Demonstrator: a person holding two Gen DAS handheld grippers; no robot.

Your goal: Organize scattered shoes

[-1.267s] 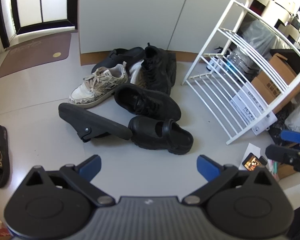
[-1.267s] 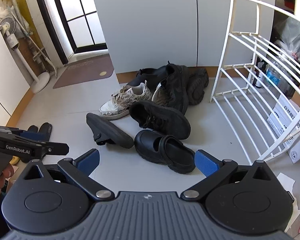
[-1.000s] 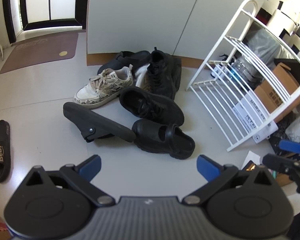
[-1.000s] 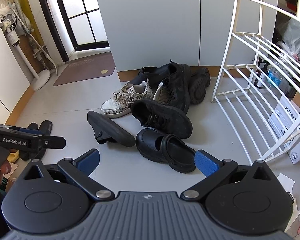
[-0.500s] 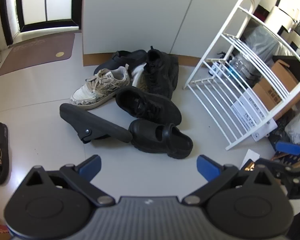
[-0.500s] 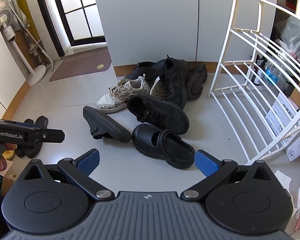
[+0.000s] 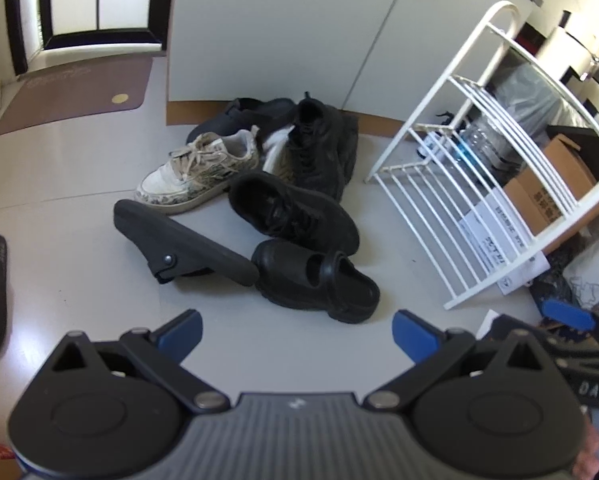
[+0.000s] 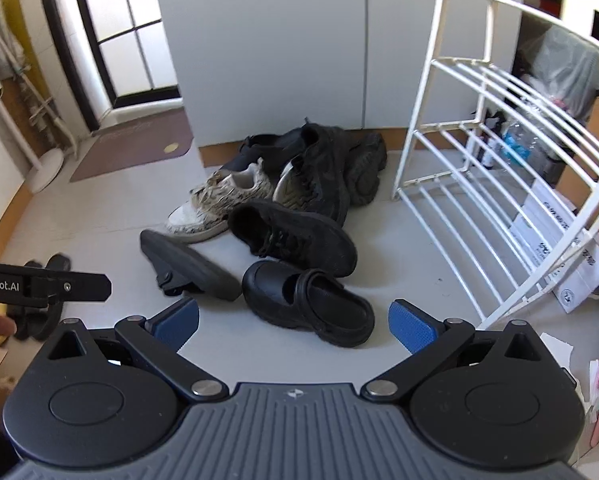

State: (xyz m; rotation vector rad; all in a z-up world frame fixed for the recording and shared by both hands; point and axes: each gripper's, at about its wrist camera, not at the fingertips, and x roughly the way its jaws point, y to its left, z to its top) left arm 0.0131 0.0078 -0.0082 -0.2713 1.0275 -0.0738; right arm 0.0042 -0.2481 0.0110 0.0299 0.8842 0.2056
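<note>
Now | both views sit slightly nearer the shoes than half a second ago | your left tool and right tool gape wide, holding nothing | black clog lies on the floor nearest you, by the rack | no shoe placed yet

Black grippers, blue-padded fingers

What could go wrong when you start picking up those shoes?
The black clog touches the tipped-over clog, so lifting one may drag the other. The shoes behind lie heaped, with a black boot leaning on the patterned sneaker; pulling one could topple the rest. The white rack stands close, so a swinging shoe might bump it.
</note>
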